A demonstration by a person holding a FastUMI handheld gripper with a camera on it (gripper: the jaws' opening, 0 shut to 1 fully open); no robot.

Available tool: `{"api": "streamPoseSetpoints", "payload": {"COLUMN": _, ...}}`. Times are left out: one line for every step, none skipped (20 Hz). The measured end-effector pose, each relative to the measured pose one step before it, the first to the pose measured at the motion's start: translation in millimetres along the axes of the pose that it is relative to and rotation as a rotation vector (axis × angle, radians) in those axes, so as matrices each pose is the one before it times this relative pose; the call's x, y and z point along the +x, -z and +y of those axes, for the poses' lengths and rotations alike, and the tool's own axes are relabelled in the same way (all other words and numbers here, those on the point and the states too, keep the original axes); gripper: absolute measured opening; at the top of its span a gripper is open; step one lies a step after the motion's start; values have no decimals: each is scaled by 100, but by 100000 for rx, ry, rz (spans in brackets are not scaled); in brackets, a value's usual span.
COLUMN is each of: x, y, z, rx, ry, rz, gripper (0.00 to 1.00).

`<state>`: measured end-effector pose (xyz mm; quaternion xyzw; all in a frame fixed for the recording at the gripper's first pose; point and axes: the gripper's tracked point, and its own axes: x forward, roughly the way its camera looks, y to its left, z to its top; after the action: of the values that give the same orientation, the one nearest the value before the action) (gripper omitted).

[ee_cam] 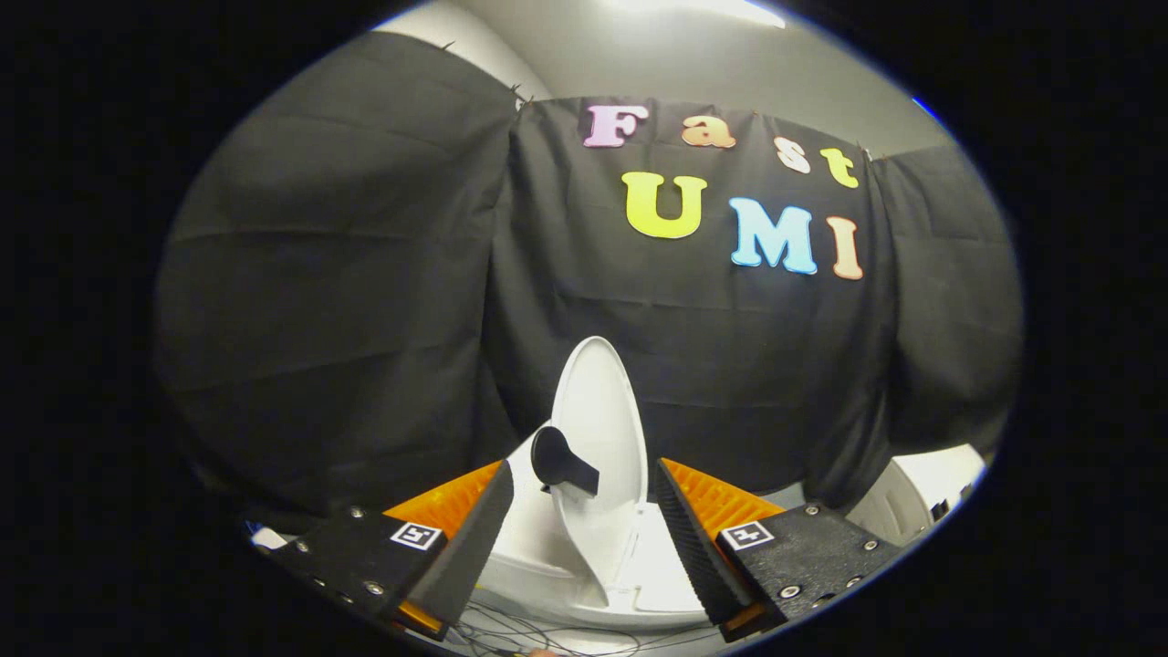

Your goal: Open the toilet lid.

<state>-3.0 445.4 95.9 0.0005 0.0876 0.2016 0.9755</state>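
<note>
The fingers [584, 538] are standing apart, with a wide gap between their ribbed black pads [686, 538], and nothing is being pressed by either one. Each finger is showing an orange wedge [721, 500] behind its pad and a black mounting block [803, 547] carrying a small square marker [746, 536].

The toilet lid [598, 438] is standing raised, close to upright, in the gap between the fingers and just ahead of them. It is turned so that it is being seen nearly edge-on, as a tall, narrow white oval rising well above the fingertips. A black handle-like piece [558, 461] with a rounded end is sticking out from the lid toward the left finger; whether it is touching that finger cannot be told. Neither pad is visibly resting on the lid.

Below the lid, the white toilet body [538, 547] is spreading out between the two fingers, its rim curving under the lid's lower end. Thin dark cables [538, 630] are lying on the pale floor just beneath the fingertips.

Beyond the fingers and the lid, the black cloth wall [347, 301] is hanging in folds across the back of the booth. Past the right finger, a white rounded object [912, 497] is sitting low against the cloth; what it is cannot be told.
</note>
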Motion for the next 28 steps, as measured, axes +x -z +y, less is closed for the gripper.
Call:
{"api": "streamPoseSetpoints", "payload": {"x": -1272, "y": -597, "z": -555, "rx": 1468, "ry": -1819, "rz": -1828, "gripper": 95}}
{"api": "streamPoseSetpoints", "payload": {"x": -925, "y": -769, "z": -735, "rx": 819, "ry": -1594, "rz": -2158, "gripper": 95}}
{"api": "streamPoseSetpoints", "payload": {"x": -817, "y": -772, "z": -831, "rx": 1095, "ry": -1785, "rz": -2398, "gripper": 95}}
{"api": "streamPoseSetpoints", "payload": {"x": -685, "y": -739, "z": -977, "rx": 1649, "ry": -1213, "rz": -2462, "gripper": 95}}
{"api": "streamPoseSetpoints", "payload": {"x": -657, "y": -612, "z": -922, "rx": 1411, "ry": -1461, "rz": -2222, "gripper": 95}}
{"api": "streamPoseSetpoints", "payload": {"x": -595, "y": -531, "z": -978, "rx": 819, "ry": -1212, "rz": -1850, "gripper": 95}}
{"api": "streamPoseSetpoints", "payload": {"x": -667, "y": -296, "z": -971, "rx": -338, "ry": -985, "rz": -1473, "gripper": 95}}
{"api": "streamPoseSetpoints", "payload": {"x": -454, "y": -319, "z": -1406, "rx": -1091, "ry": 618, "rz": -1078, "gripper": 95}}
{"api": "streamPoseSetpoints", "payload": {"x": -569, "y": -358, "z": -1751, "rx": -1020, "ry": 1042, "rz": -1212, "gripper": 95}}
{"api": "streamPoseSetpoints", "payload": {"x": -241, "y": -221, "z": -1492, "rx": -575, "ry": 944, "rz": -1080, "gripper": 95}}
{"api": "streamPoseSetpoints", "payload": {"x": -92, "y": 204, "z": -1485, "rx": -525, "ry": 819, "rz": -607, "gripper": 95}}
{"api": "streamPoseSetpoints", "payload": {"x": -198, "y": 58, "z": -1391, "rx": -547, "ry": 312, "rz": -471, "gripper": 95}}
{"api": "streamPoseSetpoints", "payload": {"x": -203, "y": 46, "z": -1376, "rx": -713, "ry": 681, "rz": -407, "gripper": 95}}
{"api": "streamPoseSetpoints", "payload": {"x": -224, "y": 9, "z": -1553, "rx": -684, "ry": 842, "rz": -332, "gripper": 95}}
{"api": "streamPoseSetpoints", "payload": {"x": -28, "y": 115, "z": -1616, "rx": -128, "ry": 1075, "rz": -363, "gripper": 95}}
{"api": "streamPoseSetpoints", "payload": {"x": -142, "y": 103, "z": -1631, "rx": 655, "ry": 1169, "rz": -240, "gripper": 95}}
{"api": "streamPoseSetpoints", "payload": {"x": -63, "y": 143, "z": -1394, "rx": 603, "ry": 631, "rz": -450, "gripper": 95}}
{"api": "streamPoseSetpoints", "payload": {"x": -225, "y": 136, "z": -1451, "rx": 214, "ry": 785, "rz": -341, "gripper": 95}}
{"api": "streamPoseSetpoints", "payload": {"x": -350, "y": 213, "z": -1689, "rx": -364, "ry": 1508, "rz": -490, "gripper": 95}}
{"api": "streamPoseSetpoints", "payload": {"x": -278, "y": 67, "z": -1853, "rx": -663, "ry": 2096, "rz": -764, "gripper": 95}}
{"api": "streamPoseSetpoints", "payload": {"x": -257, "y": 281, "z": -1580, "rx": -653, "ry": 1554, "rz": -607, "gripper": 95}}
{"api": "streamPoseSetpoints", "payload": {"x": -211, "y": 137, "z": -1472, "rx": -362, "ry": 751, "rz": -1417, "gripper": 95}}
{"api": "streamPoseSetpoints", "payload": {"x": -216, "y": 221, "z": -1256, "rx": -621, "ry": 1239, "rz": -1184, "gripper": 95}}
{"api": "streamPoseSetpoints", "payload": {"x": -266, "y": 370, "z": -1631, "rx": -347, "ry": 2296, "rz": -834, "gripper": 95}}
{"api": "streamPoseSetpoints", "payload": {"x": -69, "y": 480, "z": -1651, "rx": -98, "ry": 2226, "rz": -564, "gripper": 95}}
{"api": "streamPoseSetpoints", "payload": {"x": -277, "y": 530, "z": -1164, "rx": -265, "ry": 2074, "rz": -50, "gripper": 95}}
{"api": "streamPoseSetpoints", "payload": {"x": -382, "y": 755, "z": -1372, "rx": 38, "ry": 3002, "rz": -77, "gripper": 95}}
{"api": "streamPoseSetpoints", "payload": {"x": -495, "y": 605, "z": -982, "rx": 478, "ry": 2127, "rz": -115, "gripper": 95}}
